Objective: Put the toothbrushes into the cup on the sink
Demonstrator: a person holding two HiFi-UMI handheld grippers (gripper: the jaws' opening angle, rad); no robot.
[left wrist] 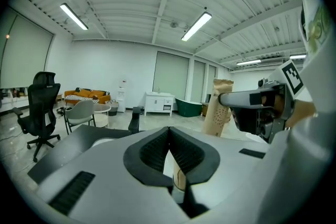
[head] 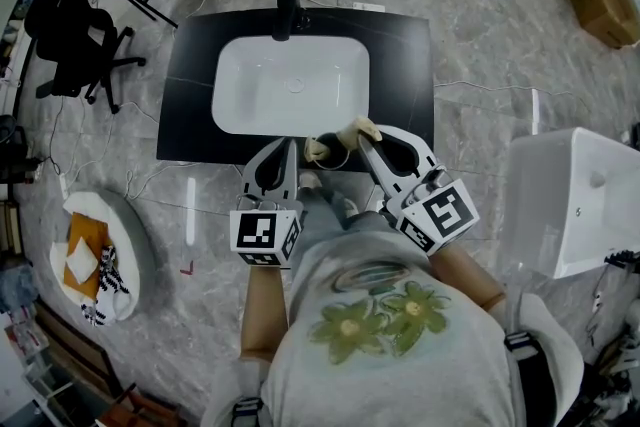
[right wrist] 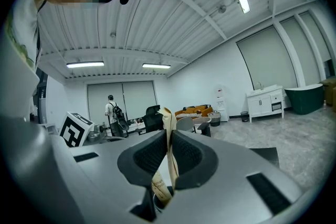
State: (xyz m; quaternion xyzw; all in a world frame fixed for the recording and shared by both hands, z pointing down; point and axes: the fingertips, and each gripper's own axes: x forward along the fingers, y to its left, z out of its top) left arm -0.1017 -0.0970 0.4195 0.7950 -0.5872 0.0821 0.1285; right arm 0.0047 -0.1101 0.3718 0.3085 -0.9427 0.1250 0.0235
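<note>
- Sink (head: 290, 83) sits just ahead of both claws; its bowl holds nothing.
- Left gripper (left wrist: 169, 136) is pinching a paper toothbrush pack (left wrist: 179, 178) low down.
- Right gripper (right wrist: 169, 139) is pinching a second pack (right wrist: 167, 118), standing upright.
- Cup: maybe the dark ring (head: 333, 145) between them; I cannot tell what is inside.

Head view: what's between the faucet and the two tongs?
The white basin, bare, then the black counter's front strip. The head view shows it.
</note>
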